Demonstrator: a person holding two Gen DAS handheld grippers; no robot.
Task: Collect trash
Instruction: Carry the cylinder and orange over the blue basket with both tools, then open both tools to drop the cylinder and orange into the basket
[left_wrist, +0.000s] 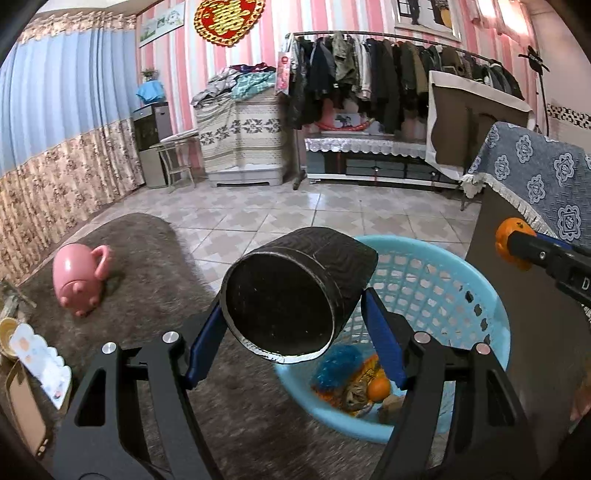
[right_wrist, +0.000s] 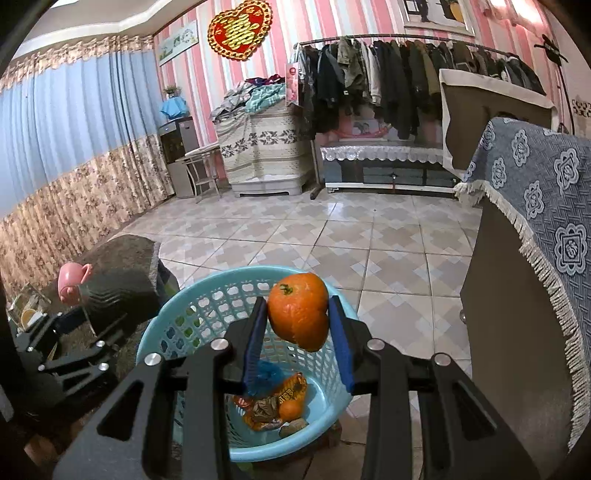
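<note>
Right hand-held gripper (right_wrist: 297, 334) grasps orange (right_wrist: 298, 312) directly above basket (right_wrist: 207, 291) – nearer; left hand-held gripper (left_wrist: 295, 325) grasps can (left_wrist: 295, 291), axis tilted, at rim

This was a lived-in room of a home. A long metal clothes rail (right_wrist: 424, 40) hung full of dark coats against pink-and-white striped wallpaper (right_wrist: 280, 33), under a red-and-gold heart-shaped wall ornament (right_wrist: 238, 31). Blue pleated curtains with a floral lower band (left_wrist: 62, 122) covered one wall. A shaggy grey-brown rug (left_wrist: 155, 266) lay on the patterned tiled floor (right_wrist: 369, 240), and folded bedding (left_wrist: 243, 81) was piled on a cloth-draped cabinet (left_wrist: 240, 140).
</note>
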